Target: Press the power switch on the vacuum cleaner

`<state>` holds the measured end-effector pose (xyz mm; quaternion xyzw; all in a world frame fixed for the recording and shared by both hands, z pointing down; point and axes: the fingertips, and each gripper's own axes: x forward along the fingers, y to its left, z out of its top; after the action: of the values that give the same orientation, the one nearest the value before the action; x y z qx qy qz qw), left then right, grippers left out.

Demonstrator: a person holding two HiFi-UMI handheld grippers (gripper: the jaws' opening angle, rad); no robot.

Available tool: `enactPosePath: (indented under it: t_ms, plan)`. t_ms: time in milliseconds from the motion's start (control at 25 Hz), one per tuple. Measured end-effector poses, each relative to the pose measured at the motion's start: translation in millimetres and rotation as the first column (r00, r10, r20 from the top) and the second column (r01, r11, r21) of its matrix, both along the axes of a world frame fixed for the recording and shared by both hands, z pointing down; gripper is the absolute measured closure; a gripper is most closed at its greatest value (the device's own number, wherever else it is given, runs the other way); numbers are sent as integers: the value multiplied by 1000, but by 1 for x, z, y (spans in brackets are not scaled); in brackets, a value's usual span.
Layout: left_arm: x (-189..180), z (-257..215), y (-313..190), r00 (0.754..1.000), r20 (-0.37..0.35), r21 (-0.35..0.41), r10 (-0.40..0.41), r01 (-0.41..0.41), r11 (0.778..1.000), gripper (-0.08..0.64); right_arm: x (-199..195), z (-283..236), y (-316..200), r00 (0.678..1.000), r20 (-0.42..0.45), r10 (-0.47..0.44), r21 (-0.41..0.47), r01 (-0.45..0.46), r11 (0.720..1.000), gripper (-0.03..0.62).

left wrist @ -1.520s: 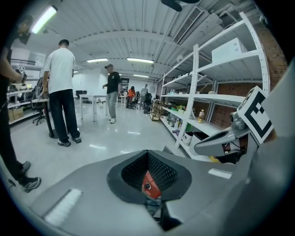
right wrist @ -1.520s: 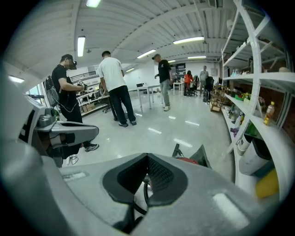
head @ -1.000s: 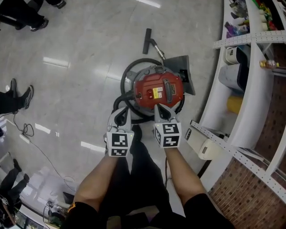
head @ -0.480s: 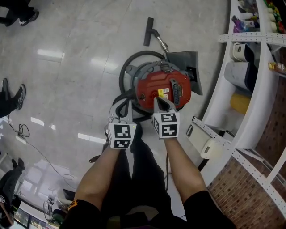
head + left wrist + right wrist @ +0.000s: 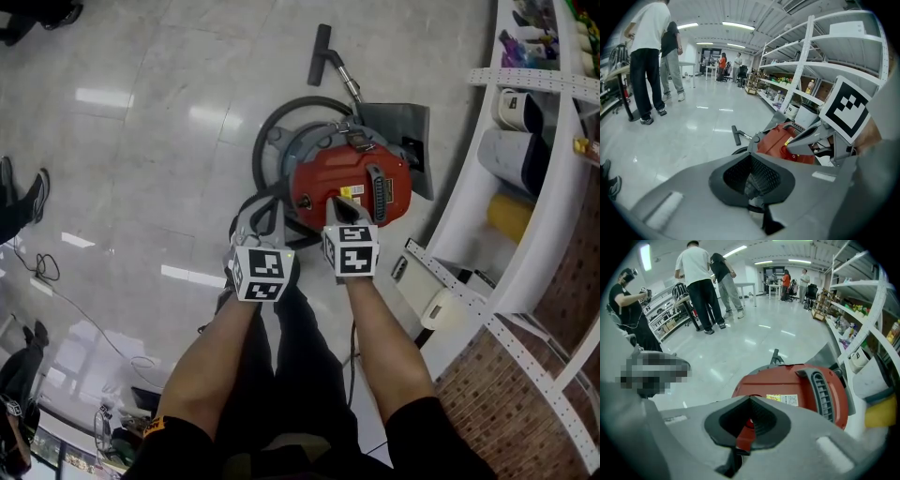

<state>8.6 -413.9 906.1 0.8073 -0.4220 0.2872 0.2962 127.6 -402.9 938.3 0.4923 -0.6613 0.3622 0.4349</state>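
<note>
Room: a large hall with a glossy pale tiled floor point(image 5: 141, 112) that reflects the ceiling strip lights point(image 5: 738, 26). No table or bench carries the work; the floor bears everything. A white shelving rack point(image 5: 525, 187) runs down the right side, holding containers, among them a yellow one point(image 5: 511, 217). At the far end we see several standing people point(image 5: 701, 282). A thin cable point(image 5: 84, 319) trails over the floor at near left.

Task object: the vacuum cleaner point(image 5: 319, 183) stands on the floor just ahead of the person's legs and left of the rack. It has a round red lid with a black grille and a yellow label. A dark hose point(image 5: 272, 141) loops round its left and far side, and the floor nozzle point(image 5: 319, 54) lies further out. A grey panel point(image 5: 398, 127) lies at its far right side.

Left hand-held gripper point(image 5: 751, 164): jaws brought together with the tips meeting, nothing between them. It is held over the hose, just left of the red lid.

Right hand-held gripper point(image 5: 750, 401): jaws also together and empty, with the tips over the near part of the red lid beside the label. We cannot tell whether they touch it.

We cannot tell which feature on the lid is the power switch.
</note>
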Motion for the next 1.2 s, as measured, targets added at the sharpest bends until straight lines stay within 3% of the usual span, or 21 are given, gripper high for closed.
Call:
enactPosePath:
  t_ms: [680,960,1200]
  plan:
    - [-10,1,-10,1000,-11,-17,-21,21,1000,545,-3,11,-10,1000,-20,-7,-21,7,1000,600]
    - [-10,-45,-17,999,26,33,-27,26,999,545,-4,-50,-15,999,22,49,90,-51,995,600]
    - [6,-108,-7,999,-31,54,-23,25,998,545,-12,-122,4,996,71,49,176,-61,983,600]
